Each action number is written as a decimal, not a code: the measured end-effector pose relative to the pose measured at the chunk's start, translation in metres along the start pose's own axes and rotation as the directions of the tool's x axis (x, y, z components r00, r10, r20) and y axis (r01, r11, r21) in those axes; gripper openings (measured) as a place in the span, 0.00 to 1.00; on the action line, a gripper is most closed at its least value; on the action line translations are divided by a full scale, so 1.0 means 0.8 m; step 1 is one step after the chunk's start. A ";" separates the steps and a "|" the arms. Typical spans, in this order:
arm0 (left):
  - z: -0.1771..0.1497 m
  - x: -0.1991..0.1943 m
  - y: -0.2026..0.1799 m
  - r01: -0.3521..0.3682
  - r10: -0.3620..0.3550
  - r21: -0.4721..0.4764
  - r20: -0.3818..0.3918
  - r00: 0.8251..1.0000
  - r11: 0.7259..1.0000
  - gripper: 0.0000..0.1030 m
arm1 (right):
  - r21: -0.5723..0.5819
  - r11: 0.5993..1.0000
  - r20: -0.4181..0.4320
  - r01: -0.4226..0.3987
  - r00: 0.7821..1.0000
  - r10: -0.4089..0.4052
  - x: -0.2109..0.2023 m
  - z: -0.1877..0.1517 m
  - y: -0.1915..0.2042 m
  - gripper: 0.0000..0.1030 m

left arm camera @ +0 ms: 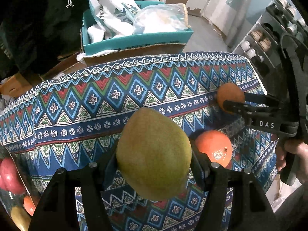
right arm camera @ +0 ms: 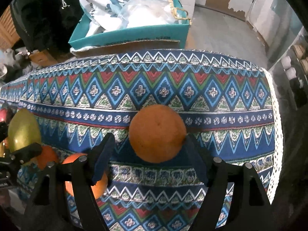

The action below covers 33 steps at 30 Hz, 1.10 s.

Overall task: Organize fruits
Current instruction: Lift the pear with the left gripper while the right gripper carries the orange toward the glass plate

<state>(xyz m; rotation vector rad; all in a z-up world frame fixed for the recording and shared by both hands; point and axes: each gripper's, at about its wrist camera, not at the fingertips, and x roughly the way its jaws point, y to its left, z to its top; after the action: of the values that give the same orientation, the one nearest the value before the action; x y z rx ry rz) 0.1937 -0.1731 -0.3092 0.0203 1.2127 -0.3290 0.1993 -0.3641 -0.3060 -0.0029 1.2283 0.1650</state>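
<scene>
My left gripper [left arm camera: 154,154] is shut on a green-yellow pear [left arm camera: 154,154] and holds it above the patterned tablecloth [left arm camera: 96,100]. My right gripper [right arm camera: 150,142] has its jaws around a dull orange [right arm camera: 156,133]; the right finger touches it, the left finger stands a little apart. In the left wrist view the right gripper [left arm camera: 236,101] and that orange [left arm camera: 230,94] show at the right. A bright orange [left arm camera: 214,147] lies on the cloth beside the pear; it also shows in the right wrist view [right arm camera: 86,175]. The pear shows at the left there [right arm camera: 24,130].
A clear container at the left edge holds a red apple [left arm camera: 9,175], an orange [left arm camera: 28,204] and a yellow fruit [left arm camera: 19,217]. Another orange [right arm camera: 46,156] lies behind the left gripper. A teal box [left arm camera: 134,40] with bags stands beyond the table. A shelf rack [left arm camera: 269,38] is at right.
</scene>
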 end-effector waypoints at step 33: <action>-0.015 -0.039 -0.002 0.027 -0.027 0.004 0.038 0.999 1.000 0.66 | -0.014 0.999 0.119 -0.046 0.992 0.048 -0.038 -0.011 0.031 0.63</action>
<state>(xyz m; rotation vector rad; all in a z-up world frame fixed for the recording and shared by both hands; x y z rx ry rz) 0.1725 -0.1649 -0.2847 0.0008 1.1750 -0.3537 0.1778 -0.3442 -0.2787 0.0260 1.1089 0.2102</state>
